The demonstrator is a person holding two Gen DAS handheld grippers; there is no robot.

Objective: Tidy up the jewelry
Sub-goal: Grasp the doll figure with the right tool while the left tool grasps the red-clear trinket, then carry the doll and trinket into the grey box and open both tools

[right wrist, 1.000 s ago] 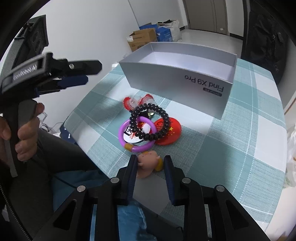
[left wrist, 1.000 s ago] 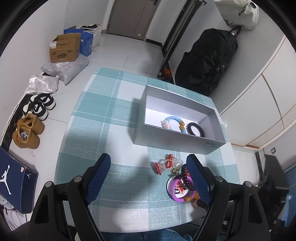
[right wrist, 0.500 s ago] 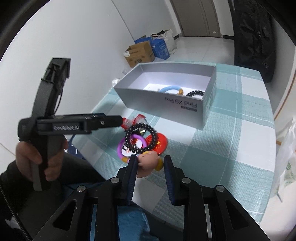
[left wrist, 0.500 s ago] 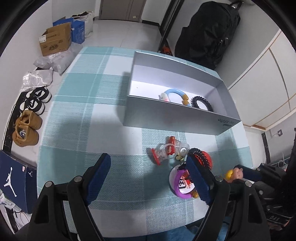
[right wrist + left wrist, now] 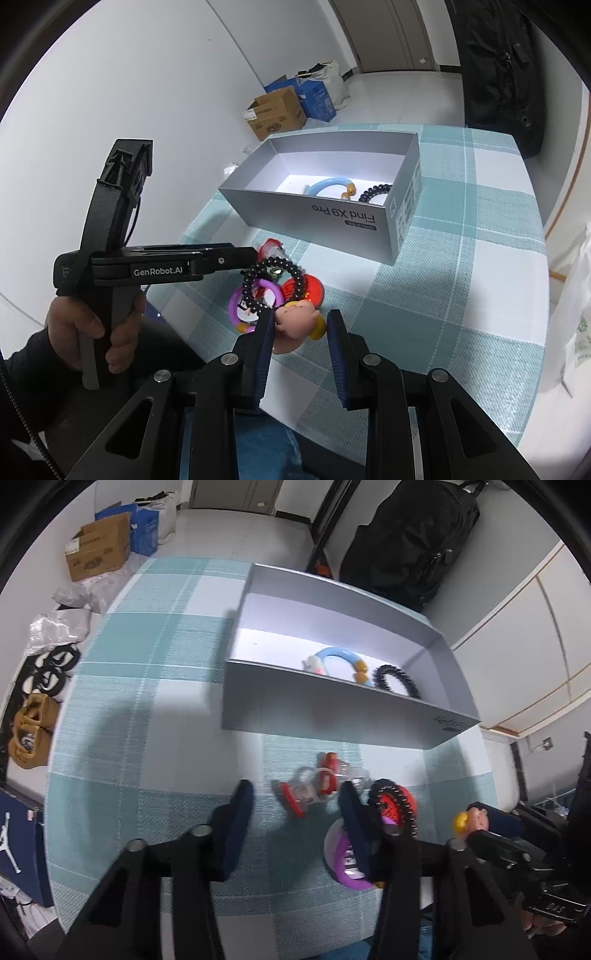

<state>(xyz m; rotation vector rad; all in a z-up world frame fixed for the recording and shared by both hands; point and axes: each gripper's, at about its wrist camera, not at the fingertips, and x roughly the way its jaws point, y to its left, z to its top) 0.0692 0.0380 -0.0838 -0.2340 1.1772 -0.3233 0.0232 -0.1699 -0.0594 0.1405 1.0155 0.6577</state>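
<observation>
1. Right claw [image 5: 300,330] pinches a pink pig charm [image 5: 295,316] with yellow bits at its sides; the charm sits between the blue pads, raised above the near edge of the worktop [image 5: 461,295].
2. Left claw [image 5: 295,808] is closing, its jaws around a clear-and-red clip [image 5: 314,786] that lies on the checked cloth; the pads do not press on it, as far as the blurred view shows.
3. From the right wrist view, the left claw's tip [image 5: 236,256] reaches in level from the left, and a hand [image 5: 92,332] grips its handle.
4. A black bead bracelet [image 5: 275,284] lies just off that tip, draped over a purple ring [image 5: 251,306] and a red disc [image 5: 308,290].
5. The ring, the disc and the clip form a small heap on the worktop, just in front of the grey box [image 5: 332,214].
6. The box stands open near the middle of the worktop, with "Find X9 Pro" printed on its front wall.
7. Inside it lie a blue bangle [image 5: 340,657] and a black coil band [image 5: 395,679], side by side towards the right end.
8. Cardboard boxes [image 5: 98,552] and shoes [image 5: 29,727] sit on the floor beyond the worktop, and a black bag [image 5: 417,542] leans at the wall.
</observation>
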